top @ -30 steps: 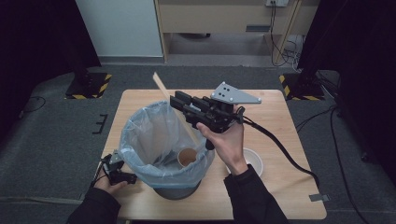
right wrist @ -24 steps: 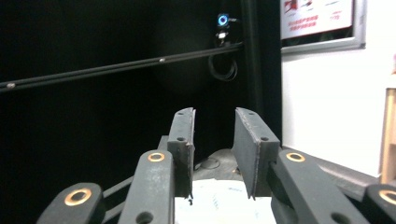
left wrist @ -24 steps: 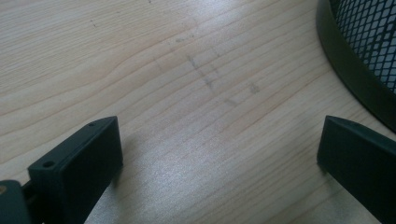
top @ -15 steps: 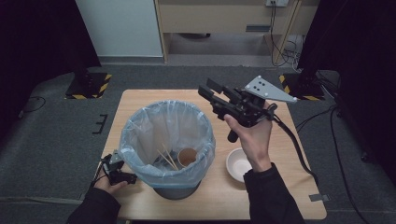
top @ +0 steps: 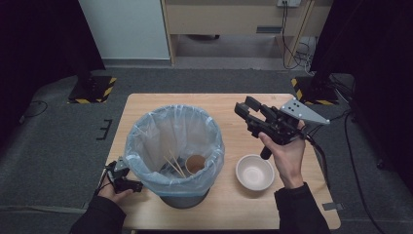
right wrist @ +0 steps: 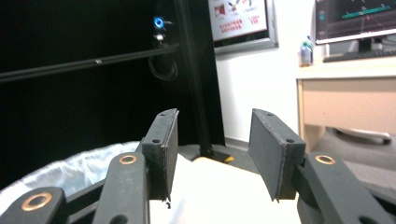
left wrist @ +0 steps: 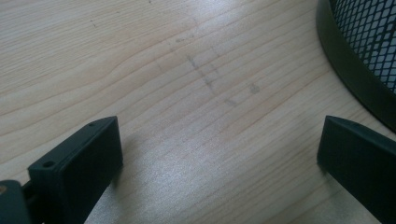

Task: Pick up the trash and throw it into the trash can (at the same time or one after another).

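A black mesh bin (top: 181,199) with a pale blue liner (top: 160,129) stands on the left half of the wooden table (top: 234,141). Inside lie a brown paper cup (top: 196,163) and thin wooden sticks (top: 172,165). A white bowl (top: 254,171) sits to the right of the bin. My right gripper (top: 245,105) hovers above the table right of the bin, pointing left; its jaws have just been opening and nothing is between them (right wrist: 214,122). My left gripper (top: 119,178) rests low at the bin's front left, open over bare wood (left wrist: 218,123).
The bin's dark base ring (left wrist: 355,74) is close to my left gripper's right jaw. Grey carpet surrounds the table, with a wooden desk (top: 234,19) behind and stands with striped feet (top: 92,90) at both far corners. A cable (top: 336,170) trails off the right gripper.
My right gripper has swung from above the bin to the right and a little lower, its jaws wider. A pale strip at its tips a second ago is gone. The left gripper stayed put.
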Available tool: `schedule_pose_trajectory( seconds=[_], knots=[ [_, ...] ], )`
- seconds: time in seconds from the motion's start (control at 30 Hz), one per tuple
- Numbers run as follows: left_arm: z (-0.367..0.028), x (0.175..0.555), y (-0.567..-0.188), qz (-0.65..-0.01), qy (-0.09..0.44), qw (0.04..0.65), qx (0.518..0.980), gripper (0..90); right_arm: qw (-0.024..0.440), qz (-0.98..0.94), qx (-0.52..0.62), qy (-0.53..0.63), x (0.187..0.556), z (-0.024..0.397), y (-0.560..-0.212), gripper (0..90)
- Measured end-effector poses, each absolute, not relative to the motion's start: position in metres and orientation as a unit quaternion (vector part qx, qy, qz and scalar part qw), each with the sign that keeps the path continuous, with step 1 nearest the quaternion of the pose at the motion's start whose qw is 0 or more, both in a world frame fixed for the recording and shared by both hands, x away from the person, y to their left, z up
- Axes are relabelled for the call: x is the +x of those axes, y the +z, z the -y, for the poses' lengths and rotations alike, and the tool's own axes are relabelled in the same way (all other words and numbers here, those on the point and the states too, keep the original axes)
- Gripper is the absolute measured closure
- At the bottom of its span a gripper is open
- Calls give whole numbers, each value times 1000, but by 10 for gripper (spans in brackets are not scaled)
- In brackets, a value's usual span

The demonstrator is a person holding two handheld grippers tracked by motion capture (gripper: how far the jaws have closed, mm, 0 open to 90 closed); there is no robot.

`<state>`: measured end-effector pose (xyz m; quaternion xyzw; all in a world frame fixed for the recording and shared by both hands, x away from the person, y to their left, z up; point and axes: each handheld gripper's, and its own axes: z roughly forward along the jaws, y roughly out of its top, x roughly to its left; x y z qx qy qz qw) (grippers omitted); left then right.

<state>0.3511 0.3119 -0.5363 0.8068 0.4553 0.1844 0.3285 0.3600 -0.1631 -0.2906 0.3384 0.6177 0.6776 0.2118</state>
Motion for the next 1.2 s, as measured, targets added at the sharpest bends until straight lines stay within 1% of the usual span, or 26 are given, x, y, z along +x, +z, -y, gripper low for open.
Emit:
schedule_pose_trajectory(
  seconds=[0.53,1.2],
  knots=[
    [-312,351,-536,-455,184,329,807,0,211,-636,403,623,361,207,-367,501],
    [-312,351,-536,-455,184,329,807,0,210,-685,482,504,382,245,-444,468]
  ],
)
